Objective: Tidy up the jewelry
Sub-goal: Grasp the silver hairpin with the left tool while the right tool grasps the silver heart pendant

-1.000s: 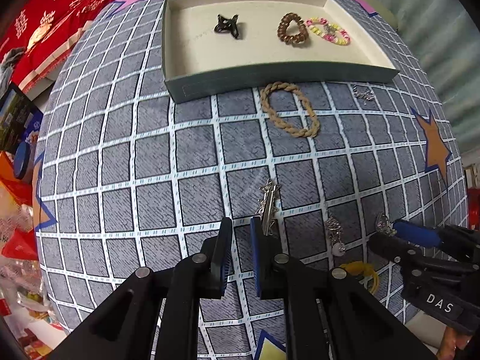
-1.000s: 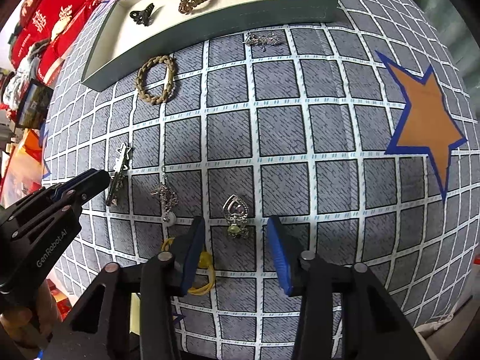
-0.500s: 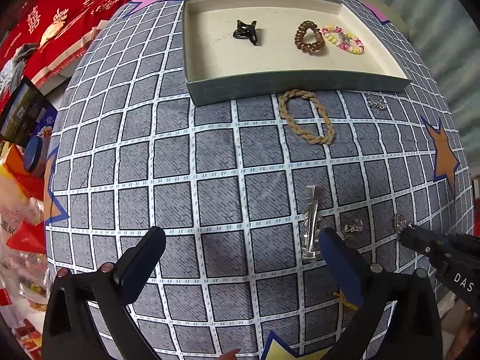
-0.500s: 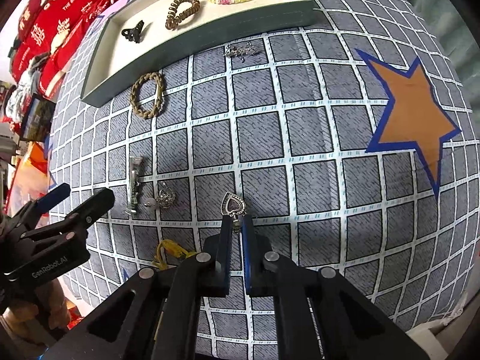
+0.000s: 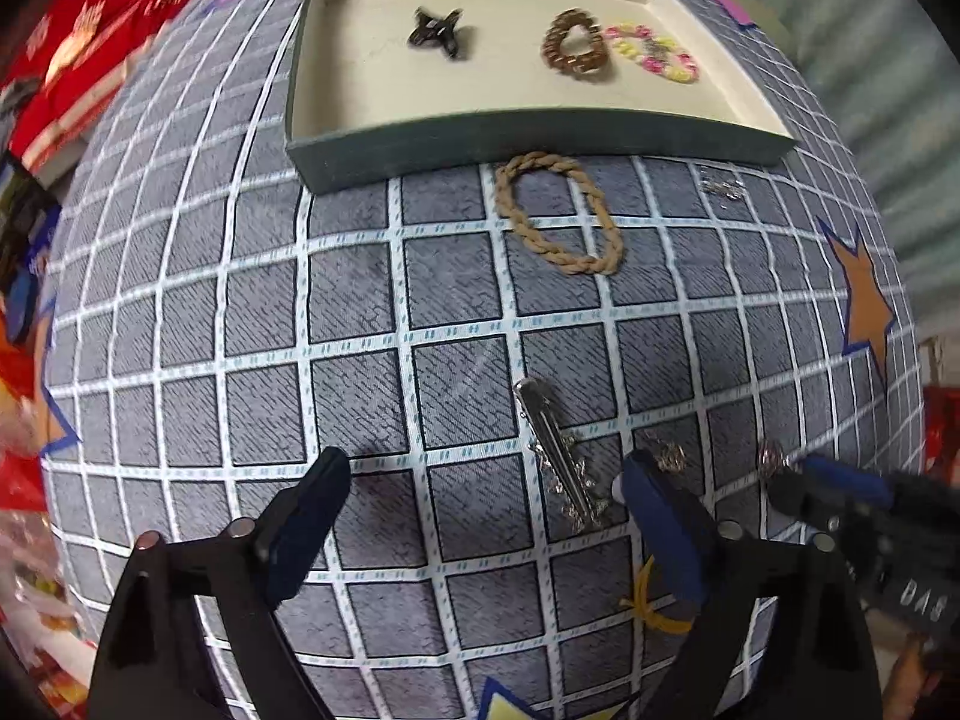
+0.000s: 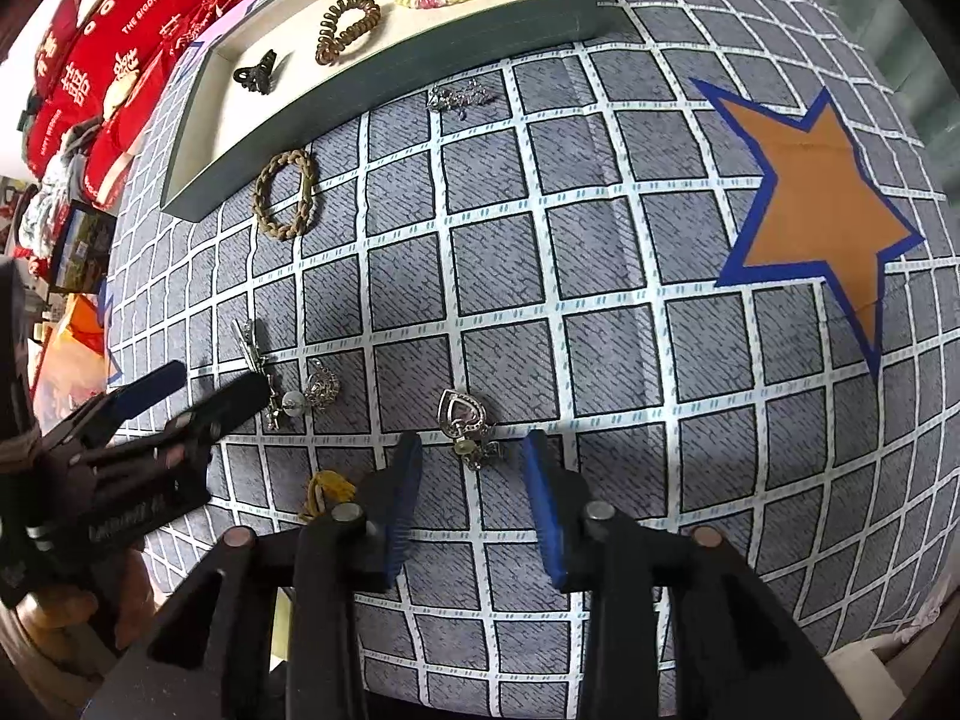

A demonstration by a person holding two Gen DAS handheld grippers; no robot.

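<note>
My left gripper stands wide open just over the checked cloth, its jaws starting to close. A silver hair clip lies flat between them, nearer the right finger, touching neither pad. The jaws of my right gripper are opening. A silver heart pendant lies on the cloth at their tips, its lower end between the pads and free of them. The green tray at the far side holds a black claw clip, a brown coil tie and a beaded bracelet.
A tan braided bracelet and a small silver brooch lie just in front of the tray. A pearl charm and a yellow band sit between the two grippers. Red packages crowd the left edge.
The left gripper went from nearly shut at the hair clip's end to wide open, and the clip lies loose at a new angle. The right gripper shut at the heart pendant, then opened again.
</note>
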